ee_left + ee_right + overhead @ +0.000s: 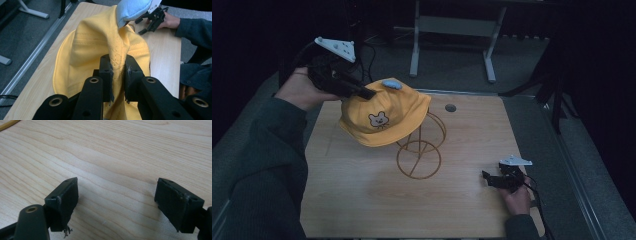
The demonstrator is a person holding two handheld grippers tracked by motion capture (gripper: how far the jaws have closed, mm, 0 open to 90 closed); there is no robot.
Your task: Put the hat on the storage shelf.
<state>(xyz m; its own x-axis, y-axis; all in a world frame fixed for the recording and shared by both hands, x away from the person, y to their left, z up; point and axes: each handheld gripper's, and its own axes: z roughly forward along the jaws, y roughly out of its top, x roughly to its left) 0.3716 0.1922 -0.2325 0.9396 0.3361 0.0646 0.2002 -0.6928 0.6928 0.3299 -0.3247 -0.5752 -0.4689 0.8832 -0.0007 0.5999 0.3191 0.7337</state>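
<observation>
Dark floor and a metal frame leg surround the pale wooden table. Above its far left, the left gripper pinches the yellow hat's crown, bear face toward the person, beside a wire stand. Near the table's right edge, the right gripper rests with jaws wide apart.

Your hat sits atop the wire stand near the middle of the desk. Your left gripper meets the hat from its rear left. Your right gripper rests low at the desk's front right, well apart from the stand.
</observation>
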